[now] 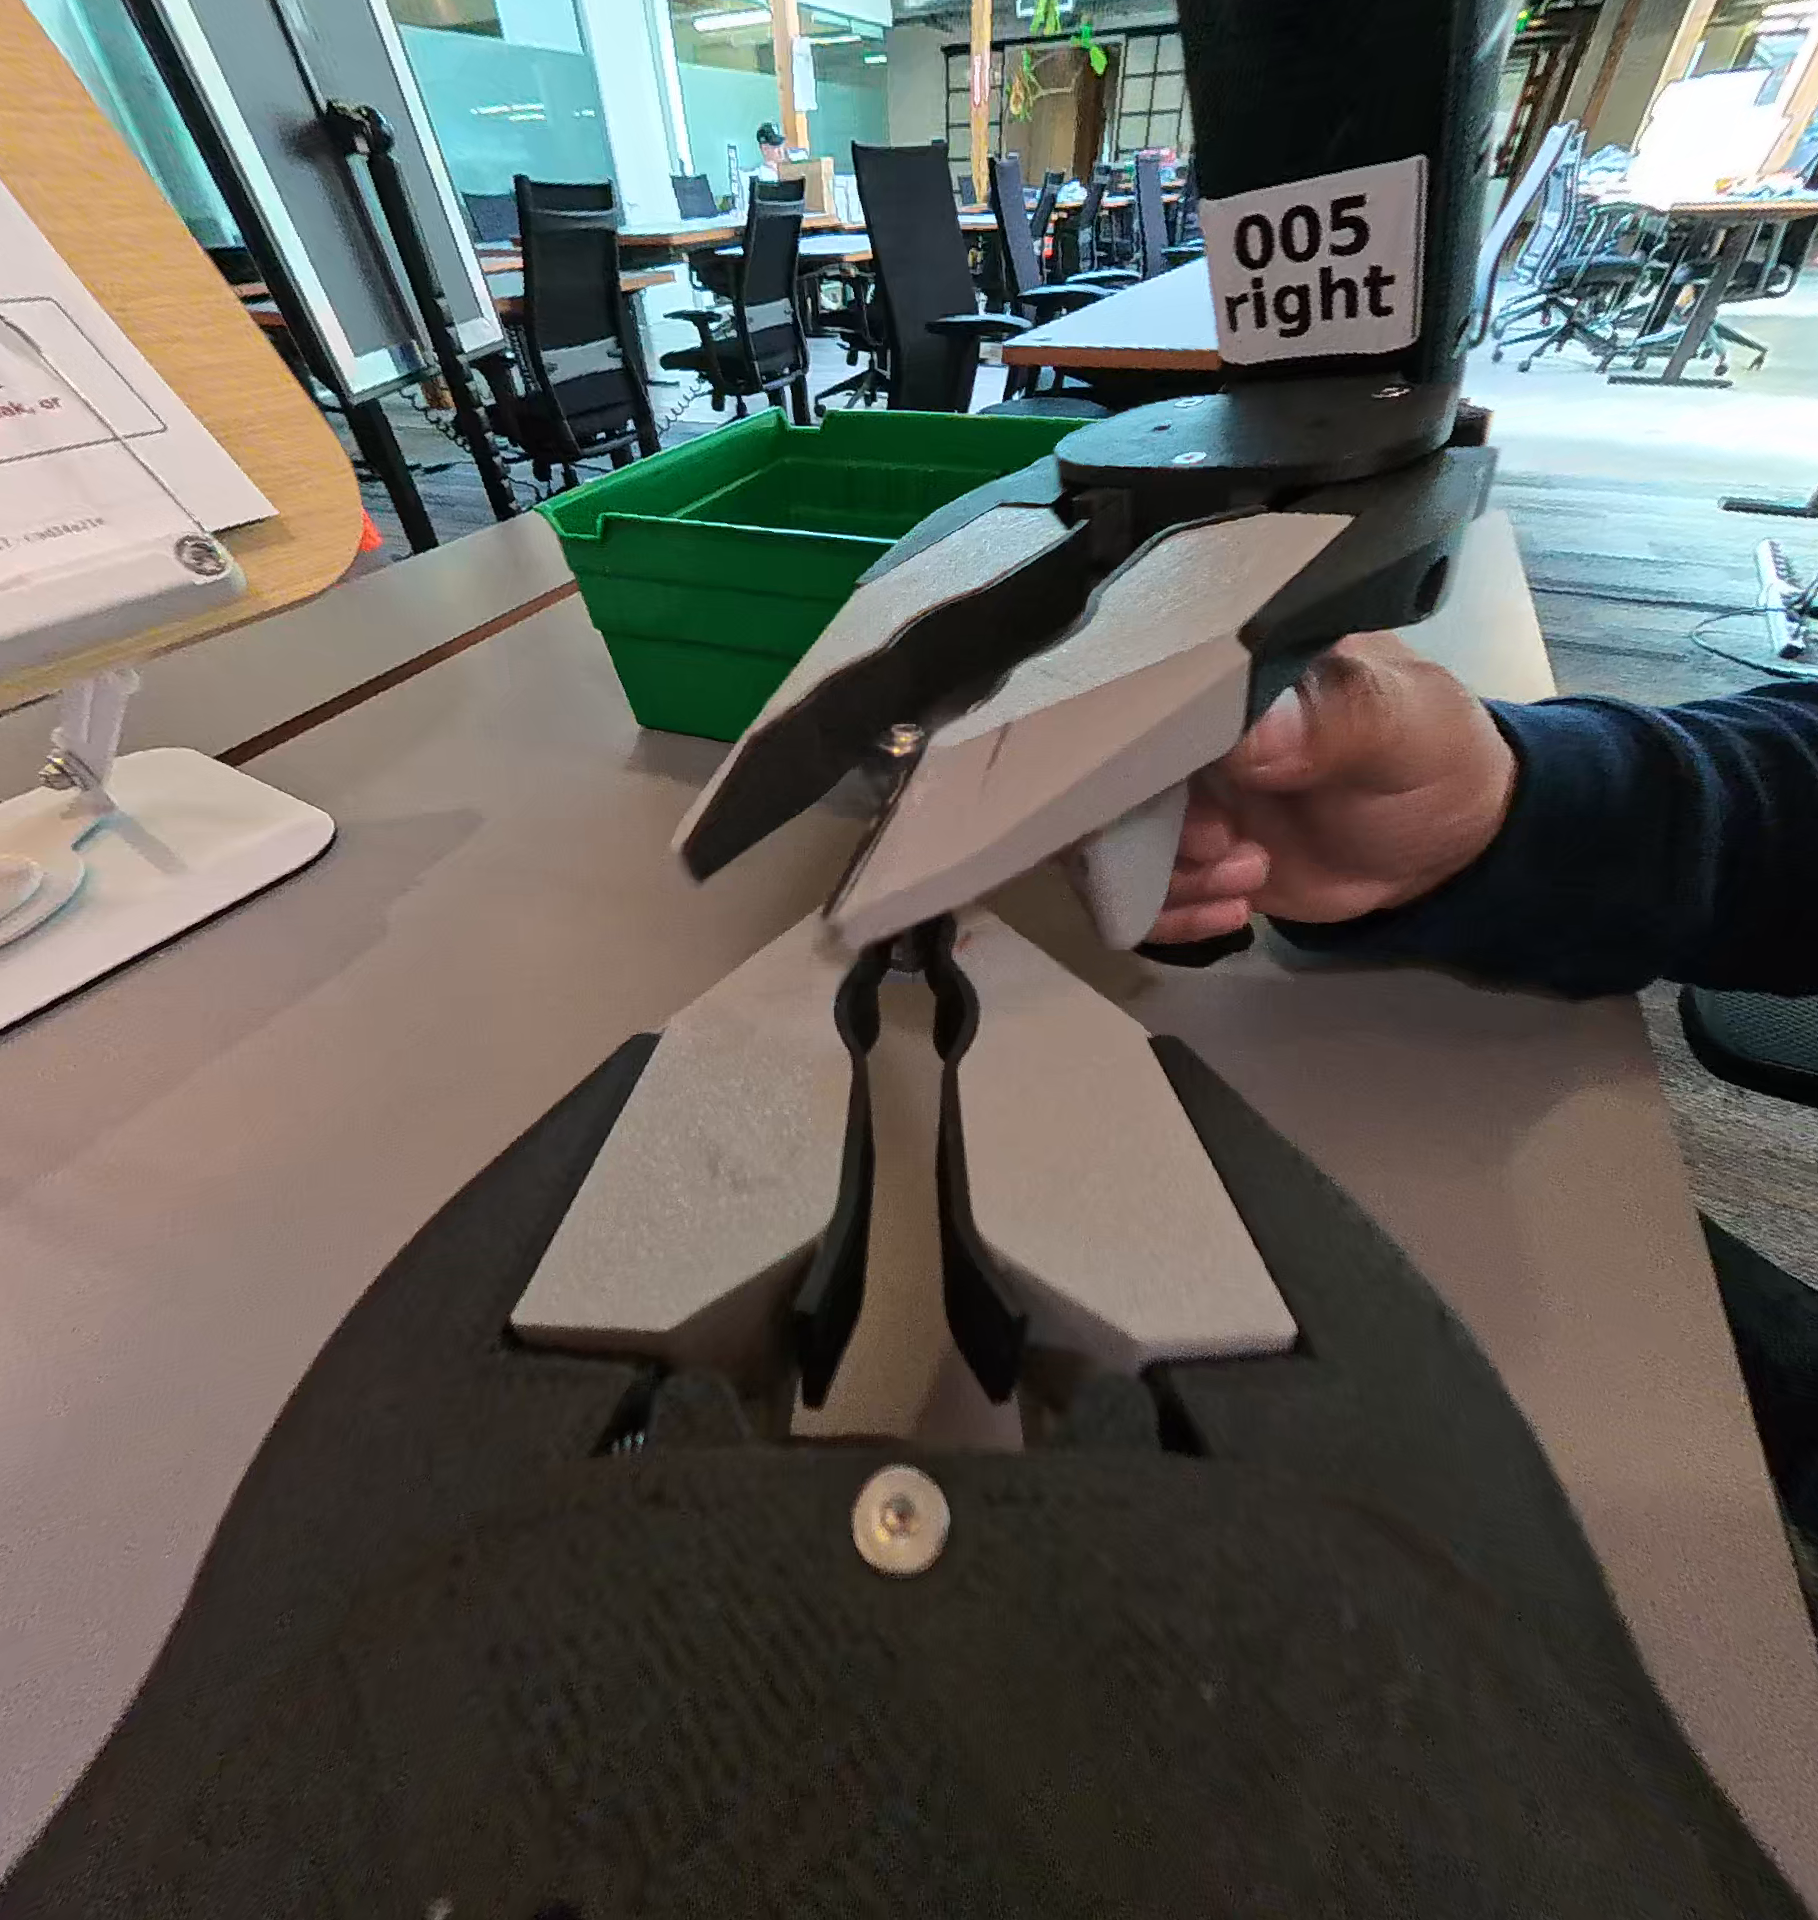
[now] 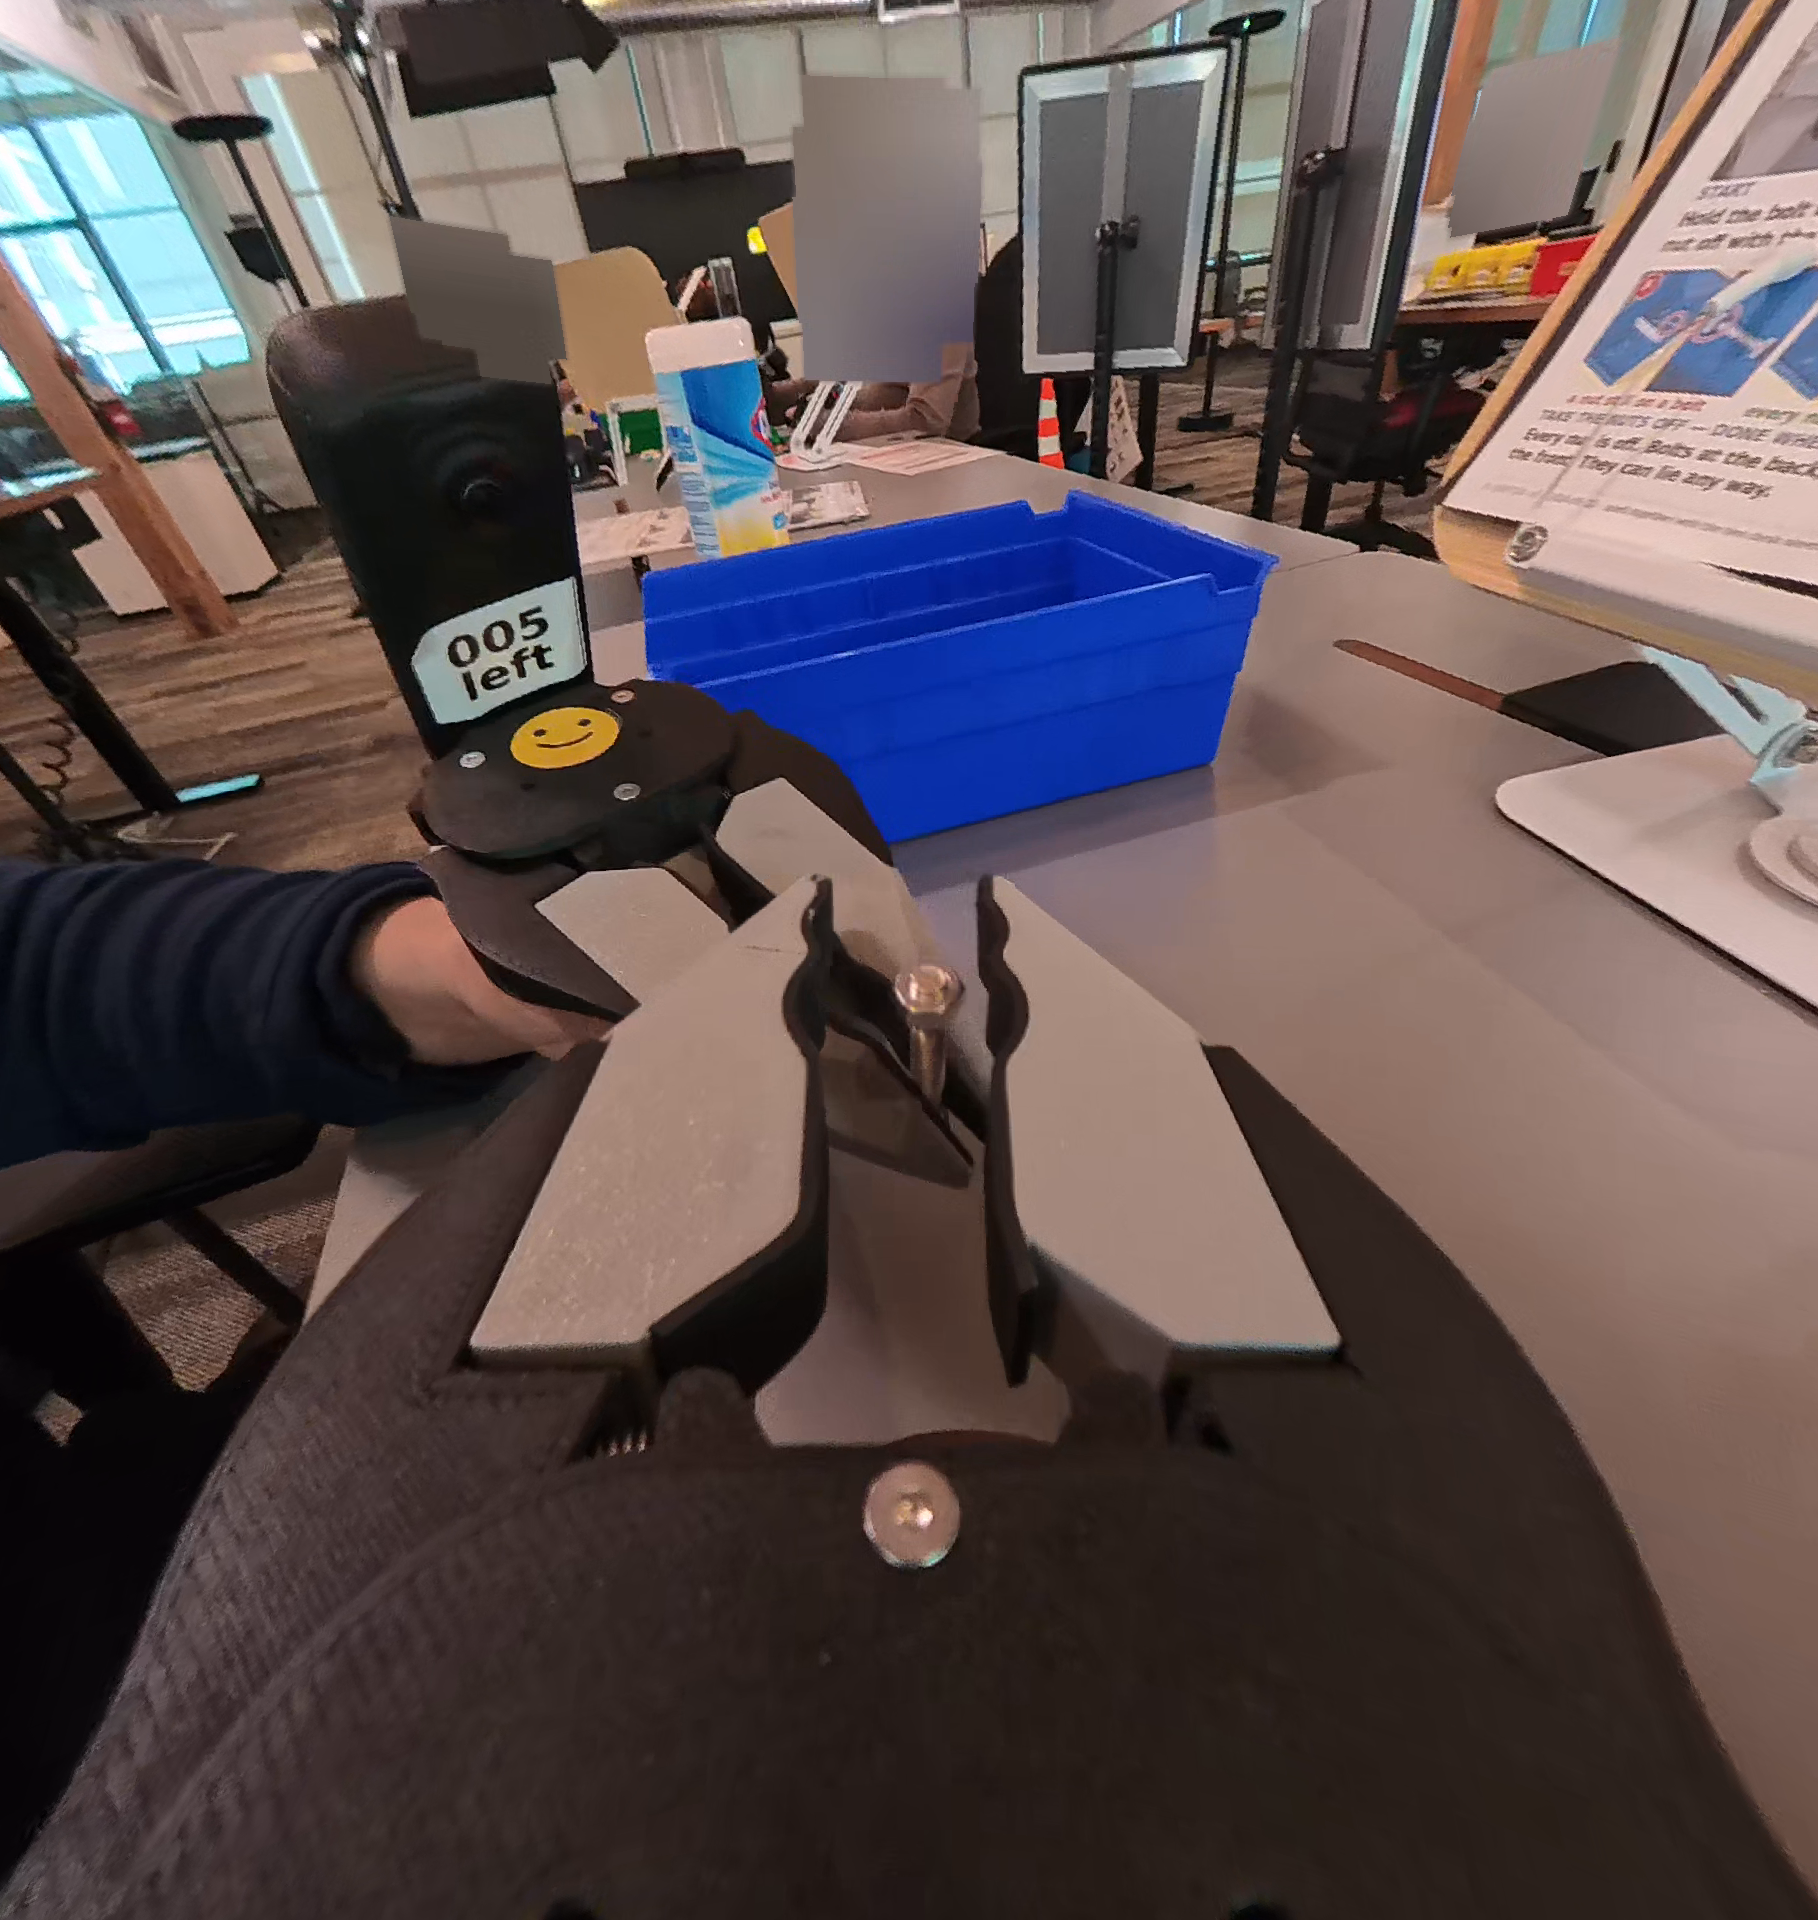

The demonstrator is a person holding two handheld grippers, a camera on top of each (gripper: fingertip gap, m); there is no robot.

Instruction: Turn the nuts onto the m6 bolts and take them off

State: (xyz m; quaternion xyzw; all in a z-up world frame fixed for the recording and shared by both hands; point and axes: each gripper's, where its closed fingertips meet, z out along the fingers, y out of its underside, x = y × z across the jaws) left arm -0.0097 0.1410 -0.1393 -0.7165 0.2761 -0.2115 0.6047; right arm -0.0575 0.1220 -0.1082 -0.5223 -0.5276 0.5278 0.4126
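A silver bolt (image 2: 927,1039) stands upright with a hex piece at its top; I cannot tell whether that is its head or a nut. My left gripper (image 1: 910,961) is shut on the bolt's lower end, and it shows in the right wrist view (image 2: 936,1122) coming in from the left. My right gripper (image 2: 903,914) is open, with its jaws on either side of the bolt's top and a gap on both sides. In the left wrist view the right gripper (image 1: 770,894) hangs just above mine, with the bolt's top (image 1: 900,740) between its fingers.
A green bin (image 1: 739,551) stands behind the grippers on the grey table (image 1: 365,1039). A blue bin (image 2: 946,707) stands on the table's other side. An instruction sheet on a white stand (image 2: 1663,810) is at the side. A wipes canister (image 2: 718,436) stands behind the blue bin. There is about 5 cm between the tips of the two grippers.
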